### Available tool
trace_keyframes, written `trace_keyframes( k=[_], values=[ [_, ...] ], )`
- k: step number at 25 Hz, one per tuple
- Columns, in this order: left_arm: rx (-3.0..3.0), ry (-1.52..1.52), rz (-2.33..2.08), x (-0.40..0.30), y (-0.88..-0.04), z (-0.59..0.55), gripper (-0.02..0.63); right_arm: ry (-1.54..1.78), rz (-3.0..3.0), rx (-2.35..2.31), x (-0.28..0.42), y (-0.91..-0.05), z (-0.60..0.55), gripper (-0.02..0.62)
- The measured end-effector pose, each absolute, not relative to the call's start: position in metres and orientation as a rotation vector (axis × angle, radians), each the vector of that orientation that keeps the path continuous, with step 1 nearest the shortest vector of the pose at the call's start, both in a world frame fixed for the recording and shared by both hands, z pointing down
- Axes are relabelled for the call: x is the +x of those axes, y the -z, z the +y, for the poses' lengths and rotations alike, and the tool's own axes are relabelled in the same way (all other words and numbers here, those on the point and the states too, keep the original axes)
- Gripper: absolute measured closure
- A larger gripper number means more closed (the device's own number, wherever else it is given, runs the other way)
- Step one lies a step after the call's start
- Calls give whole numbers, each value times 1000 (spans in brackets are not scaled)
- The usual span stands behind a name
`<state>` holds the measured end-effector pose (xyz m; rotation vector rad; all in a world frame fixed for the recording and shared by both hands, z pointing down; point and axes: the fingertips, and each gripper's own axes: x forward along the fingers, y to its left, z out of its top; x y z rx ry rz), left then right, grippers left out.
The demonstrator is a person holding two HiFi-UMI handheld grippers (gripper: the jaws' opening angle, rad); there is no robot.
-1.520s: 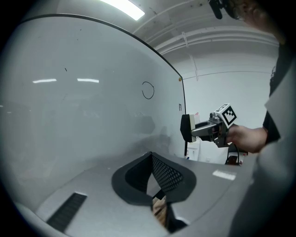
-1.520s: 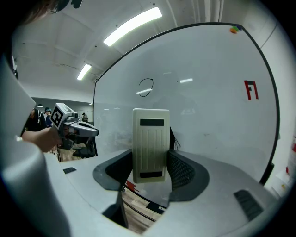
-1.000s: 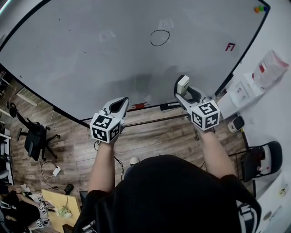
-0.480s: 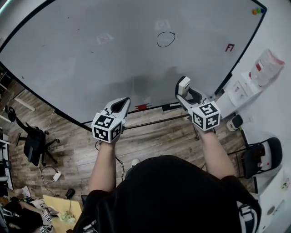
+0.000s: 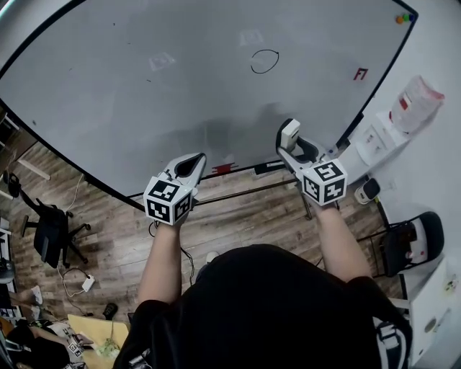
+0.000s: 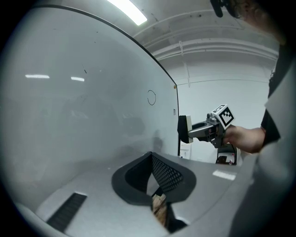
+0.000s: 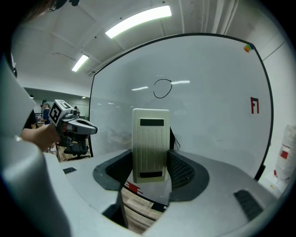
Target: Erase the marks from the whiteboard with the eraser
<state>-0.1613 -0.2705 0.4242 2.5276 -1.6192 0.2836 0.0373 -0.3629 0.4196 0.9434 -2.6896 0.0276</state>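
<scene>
While the head view looks steeply down, the whiteboard [image 5: 144, 94] fills the upper frame. A black circle mark [image 5: 265, 61] sits high on it, with a small red mark [image 5: 361, 73] to its right and coloured magnets [image 5: 402, 18] in the top corner. The right gripper [image 5: 289, 144] holds the eraser [image 5: 289, 133] upright near the board's lower edge, well below the circle. The left gripper [image 5: 190, 166] hangs level with it, further left. Beyond the board's right edge stand a white box stand [image 5: 374, 144] and a plastic bag [image 5: 415, 101]. An office chair [image 5: 47, 234] is on the wood floor [image 5: 238, 212] at left, and another chair [image 5: 412, 249] is at right.

Left gripper view: the jaws are pressed together at the tips with nothing between them. The board curves away ahead; the other gripper and the eraser show past the board's right edge. Whether the eraser touches the board cannot be told.

Right gripper view: the jaws pinch the cream eraser by its sides, ribbed back toward the camera. The eraser's top edge lies just under the circle mark in this line of sight, and bare board surrounds it. The person's hand [image 7: 39, 134] carries the left gripper at the far left.
</scene>
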Motion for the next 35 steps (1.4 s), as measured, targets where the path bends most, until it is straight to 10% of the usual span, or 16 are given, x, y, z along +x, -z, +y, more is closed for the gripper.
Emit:
trace_keyframes(
  k=[35],
  values=[
    [2623, -271, -1675, -194, -368, -278, 595, 273, -2745, 937, -53, -314, -390, 365]
  ],
)
